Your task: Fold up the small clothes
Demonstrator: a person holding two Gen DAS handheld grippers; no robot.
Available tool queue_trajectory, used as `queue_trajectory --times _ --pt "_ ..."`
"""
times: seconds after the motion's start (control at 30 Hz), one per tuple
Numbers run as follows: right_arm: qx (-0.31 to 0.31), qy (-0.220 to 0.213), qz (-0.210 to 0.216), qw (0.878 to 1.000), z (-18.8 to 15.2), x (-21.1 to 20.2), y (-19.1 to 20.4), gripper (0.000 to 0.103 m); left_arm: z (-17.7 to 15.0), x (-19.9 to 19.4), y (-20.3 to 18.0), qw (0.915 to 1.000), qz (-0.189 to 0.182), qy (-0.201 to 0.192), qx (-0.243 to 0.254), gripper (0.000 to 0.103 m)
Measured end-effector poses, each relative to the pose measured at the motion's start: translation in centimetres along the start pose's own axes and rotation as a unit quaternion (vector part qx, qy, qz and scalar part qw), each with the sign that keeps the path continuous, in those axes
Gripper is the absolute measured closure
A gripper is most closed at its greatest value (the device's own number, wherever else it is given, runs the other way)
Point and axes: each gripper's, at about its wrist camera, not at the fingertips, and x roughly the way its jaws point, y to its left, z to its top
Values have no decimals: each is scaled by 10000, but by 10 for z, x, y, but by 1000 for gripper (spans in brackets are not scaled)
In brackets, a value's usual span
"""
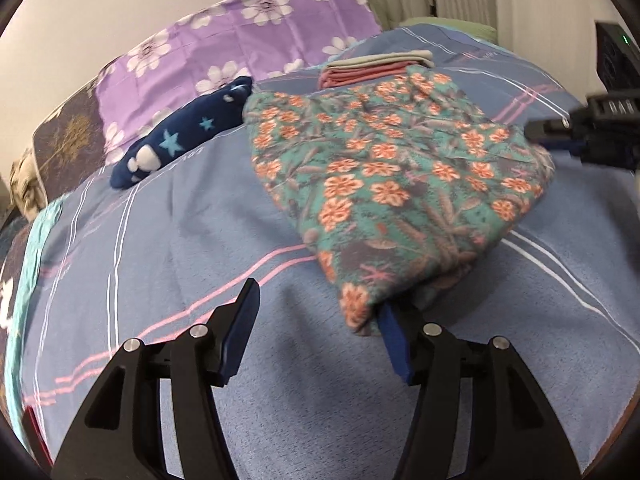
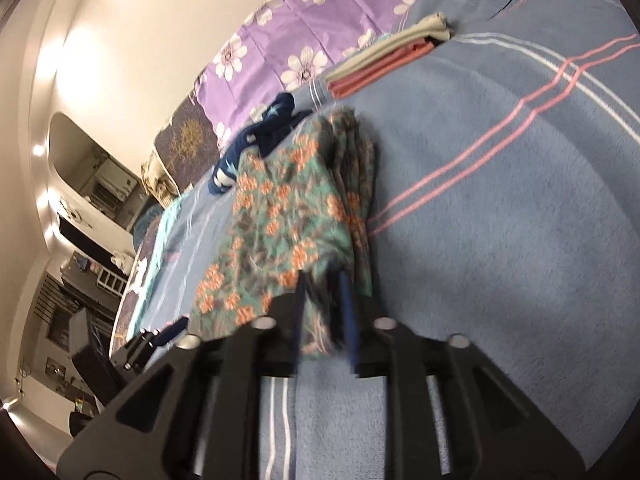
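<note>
A bed (image 1: 160,248) is covered by a blue striped blanket (image 2: 500,208); cream walls (image 2: 132,32) are lit brightly.

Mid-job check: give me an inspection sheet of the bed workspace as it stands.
Surface: blue striped blanket, bare in front.
Job's things: floral garment folded in layers; folded stack of grey and pink pieces behind it; navy star garment unfolded.
Clutter: purple flowered sheet along the wall.
Grippers: left gripper jaws open, one finger at the floral corner; right gripper jaws parted around the floral edge, blurred.
Cables: nothing seen.
Surroundings: cream wall; shelves beyond the bed.
</note>
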Motion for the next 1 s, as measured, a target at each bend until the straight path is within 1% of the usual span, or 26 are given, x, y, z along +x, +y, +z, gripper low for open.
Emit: queue_trajectory --times 0.03,0.07,0.1,0.13,0.17,0.2,0.23,0.27,0.3,0.4,0.43,0.47,0.5,0.53,0.57,0.63,0.73,0.8,0.83,0.9,0.93,1.0 --pt "-78 138 -72 9998 -2 7 1 60 -1 1 1 10000 -4 8 -48 42" --pt "-138 221 -151 9995 -5 13 2 60 -2 2 1 10000 20 6 -79 41" --pt "-188 291 -317 9989 -8 21 1 64 -3 2 0 10000 38 -3 -70 41" --pt "-229 292 -475 9982 -9 26 0 76 -3 3 0 10000 45 -17 -56 41" --pt "-242 248 -529 9980 -10 27 -1 79 -4 2 1 10000 33 -33 -74 41" --pt "-218 168 -477 9985 -11 25 -2 91 -4 2 3 9999 25 -18 -120 43" --pt "-237 106 -487 9985 -11 22 0 94 -5 1 6 9998 11 14 -188 46" --pt "-278 65 -548 9981 -11 20 0 94 -7 1 12 9995 -80 74 -294 47" --pt "-348 65 -631 9974 -12 19 1 94 -9 1 17 9989 -170 144 -407 47" --pt "-421 187 -635 9969 -14 23 -2 92 -14 -4 20 9982 -323 188 -462 48" --pt "-446 213 -629 9968 -13 22 -3 89 -16 -8 19 9982 -382 201 -417 49" --pt "-484 244 -648 9964 -12 21 -2 85 -18 -13 18 9979 -487 235 -369 50" --pt "-519 270 -687 9959 -11 19 -2 73 -20 -19 18 9971 -644 259 -328 51" --pt "-562 296 -753 9951 -9 16 -3 69 -22 -26 18 9959 -825 241 -298 52" --pt "-591 303 -730 9951 -7 12 -3 69 -21 -37 19 9940 -1054 142 -261 52" --pt "-602 299 -601 9959 2 4 -2 69 -11 -56 21 9908 -1326 -186 -168 53" --pt "-738 179 -445 9961 28 -5 8 69 15 -62 23 9865 -1507 -625 -124 53" --pt "-868 104 -408 9953 47 -5 18 69 37 -48 19 9852 -1537 -760 -80 53" --pt "-973 70 -377 9945 60 -3 24 69 46 -36 16 9847 -1582 -731 -61 53" --pt "-1053 31 -393 9937 79 4 29 68 59 -5 9 9840 -1721 -453 -110 53" --pt "-1029 84 -345 9941 91 10 30 67 63 17 4 9829 -1828 -162 -134 53" --pt "-873 240 -204 9957 112 24 26 64 60 45 -4 9819 -1877 229 -131 52"
